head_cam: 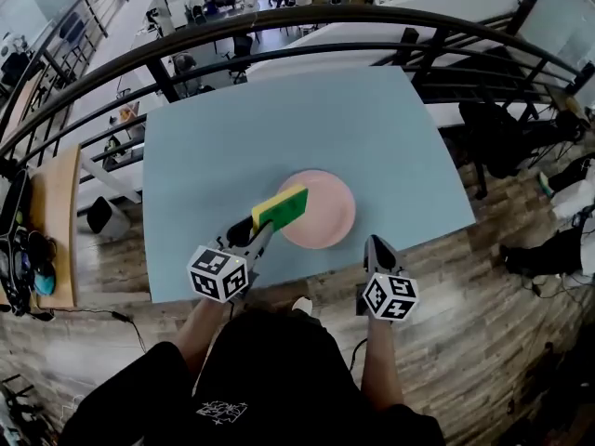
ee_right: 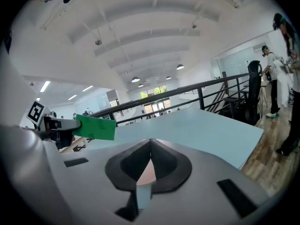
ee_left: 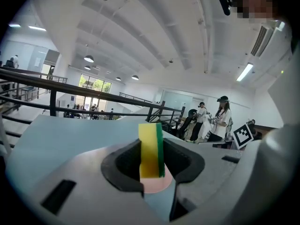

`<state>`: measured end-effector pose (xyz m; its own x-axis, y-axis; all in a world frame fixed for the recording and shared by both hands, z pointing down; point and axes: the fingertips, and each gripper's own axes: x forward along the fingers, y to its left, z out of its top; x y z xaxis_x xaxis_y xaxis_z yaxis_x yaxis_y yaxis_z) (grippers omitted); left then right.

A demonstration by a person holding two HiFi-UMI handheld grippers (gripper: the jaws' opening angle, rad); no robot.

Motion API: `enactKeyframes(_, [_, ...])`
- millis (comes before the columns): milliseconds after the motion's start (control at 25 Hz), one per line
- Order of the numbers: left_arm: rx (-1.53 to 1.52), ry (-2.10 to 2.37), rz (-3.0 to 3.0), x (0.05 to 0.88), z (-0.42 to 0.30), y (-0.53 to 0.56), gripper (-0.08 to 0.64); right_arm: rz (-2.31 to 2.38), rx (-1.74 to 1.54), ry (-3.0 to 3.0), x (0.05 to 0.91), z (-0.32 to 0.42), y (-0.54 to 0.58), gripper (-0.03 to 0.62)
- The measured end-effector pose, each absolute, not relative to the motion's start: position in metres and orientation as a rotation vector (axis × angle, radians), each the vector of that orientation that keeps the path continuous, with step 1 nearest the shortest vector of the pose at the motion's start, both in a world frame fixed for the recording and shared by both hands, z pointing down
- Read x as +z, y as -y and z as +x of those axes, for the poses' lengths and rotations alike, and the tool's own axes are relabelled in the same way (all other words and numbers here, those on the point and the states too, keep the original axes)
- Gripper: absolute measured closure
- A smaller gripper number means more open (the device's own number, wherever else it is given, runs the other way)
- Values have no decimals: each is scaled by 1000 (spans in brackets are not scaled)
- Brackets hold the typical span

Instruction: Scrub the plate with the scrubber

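Observation:
A round pink plate [head_cam: 321, 210] lies on the light blue table [head_cam: 307, 128] near its front edge. My left gripper [head_cam: 259, 232] is shut on a yellow and green scrubber [head_cam: 281, 207] that hangs over the plate's left rim. In the left gripper view the scrubber [ee_left: 151, 150] stands upright between the jaws, with the plate [ee_left: 157, 184] just below it. My right gripper [head_cam: 375, 247] is shut and empty, at the table's front edge right of the plate. In the right gripper view the scrubber [ee_right: 95, 127] shows at the left and a strip of plate [ee_right: 147, 172] beyond the jaws.
A black railing [head_cam: 279, 35] curves behind the table, with a lower floor and people beyond it. Wooden flooring [head_cam: 502, 249] runs right of the table. People stand at the right in the left gripper view [ee_left: 220, 118].

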<state>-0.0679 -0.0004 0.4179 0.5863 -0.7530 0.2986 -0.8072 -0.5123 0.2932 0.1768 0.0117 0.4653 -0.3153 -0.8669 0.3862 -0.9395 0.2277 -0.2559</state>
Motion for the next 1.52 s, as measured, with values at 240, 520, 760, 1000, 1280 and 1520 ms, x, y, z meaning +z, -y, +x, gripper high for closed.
enactKeyframes(240, [191, 1232, 2337, 440, -62, 8, 428, 1676, 754, 2305, 492, 176, 2, 586])
enactKeyframes(520, [253, 1199, 2299, 467, -64, 19, 428, 1658, 856, 2205, 537, 168, 16, 584])
enactKeyframes(760, [332, 1105, 2269, 500, -55, 33, 428, 1645, 921, 2097, 573, 162, 32, 583])
enactKeyframes(1000, [381, 1012, 2229, 530, -47, 56, 428, 1642, 983, 2013, 601, 158, 53, 583])
enactKeyframes(1280, [405, 896, 2181, 553, -34, 69, 428, 1688, 1067, 1908, 625, 168, 58, 506])
enactKeyframes(1520, [417, 813, 2141, 571, -28, 77, 428, 1688, 1138, 1857, 642, 164, 63, 494])
